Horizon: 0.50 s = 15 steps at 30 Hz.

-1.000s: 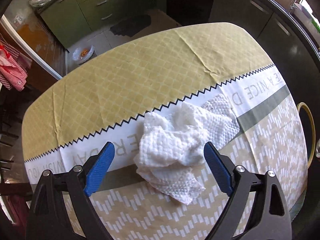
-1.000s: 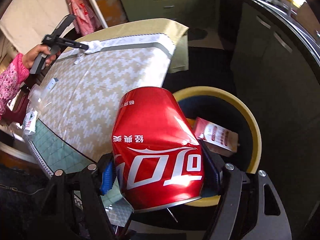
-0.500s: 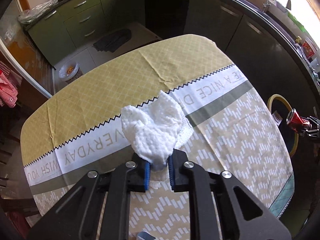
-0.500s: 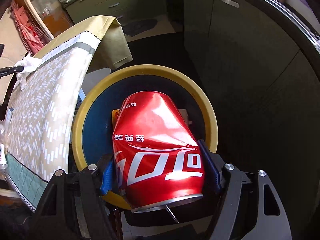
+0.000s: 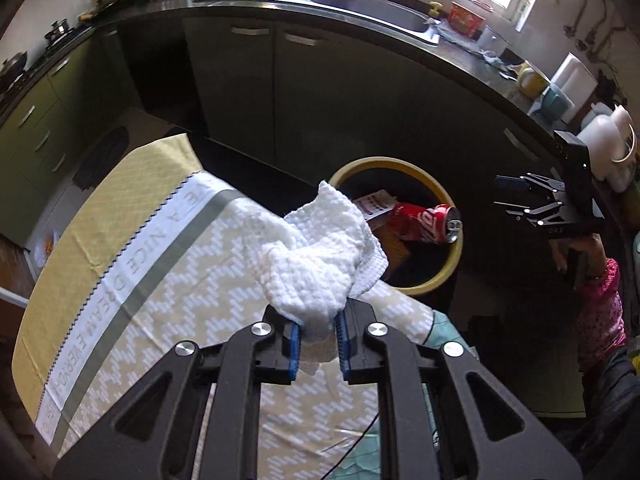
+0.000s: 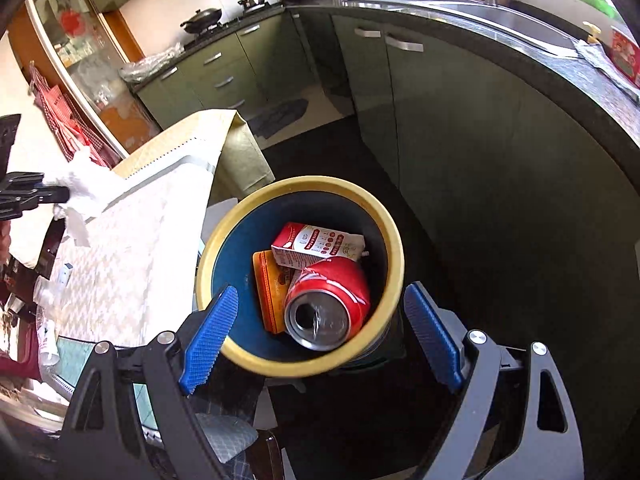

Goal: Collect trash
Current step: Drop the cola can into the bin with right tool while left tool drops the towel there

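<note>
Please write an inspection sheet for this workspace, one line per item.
Surface: table under a patterned cloth, mostly bare.
Job's things: red can, carton and orange packet lie in the yellow-rimmed bin; white paper towel is held above the table edge.
Clutter: small packets at the table's near edge.
Grippers: left gripper shut on the paper towel; right gripper open over the bin, its jaws have just been opening, nothing between them.
Cables: thin dark cable on the table.
Surroundings: green cabinets, sink.

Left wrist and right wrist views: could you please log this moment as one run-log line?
left gripper: shut on paper towel | right gripper: open, jaws just opening | red can: in bin
</note>
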Available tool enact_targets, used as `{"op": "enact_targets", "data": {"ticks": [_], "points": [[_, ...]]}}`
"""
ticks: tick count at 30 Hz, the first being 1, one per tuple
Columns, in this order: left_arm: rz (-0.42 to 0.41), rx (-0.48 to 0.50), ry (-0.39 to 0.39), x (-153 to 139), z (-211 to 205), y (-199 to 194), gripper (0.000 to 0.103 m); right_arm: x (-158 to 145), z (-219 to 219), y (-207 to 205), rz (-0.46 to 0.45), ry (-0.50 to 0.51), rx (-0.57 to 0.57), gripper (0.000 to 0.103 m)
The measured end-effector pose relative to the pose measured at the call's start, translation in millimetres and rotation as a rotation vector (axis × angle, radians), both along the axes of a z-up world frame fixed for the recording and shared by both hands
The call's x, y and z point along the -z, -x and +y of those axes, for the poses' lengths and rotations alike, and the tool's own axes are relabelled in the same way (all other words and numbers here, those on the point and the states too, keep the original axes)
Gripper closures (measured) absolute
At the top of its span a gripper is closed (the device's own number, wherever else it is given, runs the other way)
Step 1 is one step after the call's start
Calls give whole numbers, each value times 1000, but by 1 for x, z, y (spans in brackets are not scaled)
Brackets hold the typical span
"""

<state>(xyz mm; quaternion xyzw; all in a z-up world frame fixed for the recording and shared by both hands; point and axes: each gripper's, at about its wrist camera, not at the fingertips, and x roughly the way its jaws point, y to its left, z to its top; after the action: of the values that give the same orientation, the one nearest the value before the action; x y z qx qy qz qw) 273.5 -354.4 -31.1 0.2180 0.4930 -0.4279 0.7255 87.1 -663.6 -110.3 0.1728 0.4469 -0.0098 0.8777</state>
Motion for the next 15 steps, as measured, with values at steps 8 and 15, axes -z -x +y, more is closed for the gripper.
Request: {"op": "enact_targets", "data": {"ticks": [8, 15], "points": [[21, 102, -95, 58, -120, 12, 89, 18, -8, 84, -15, -67, 64, 18], [17, 87, -199, 110, -176, 11, 40, 25, -4, 108, -26, -98, 74, 18]]}}
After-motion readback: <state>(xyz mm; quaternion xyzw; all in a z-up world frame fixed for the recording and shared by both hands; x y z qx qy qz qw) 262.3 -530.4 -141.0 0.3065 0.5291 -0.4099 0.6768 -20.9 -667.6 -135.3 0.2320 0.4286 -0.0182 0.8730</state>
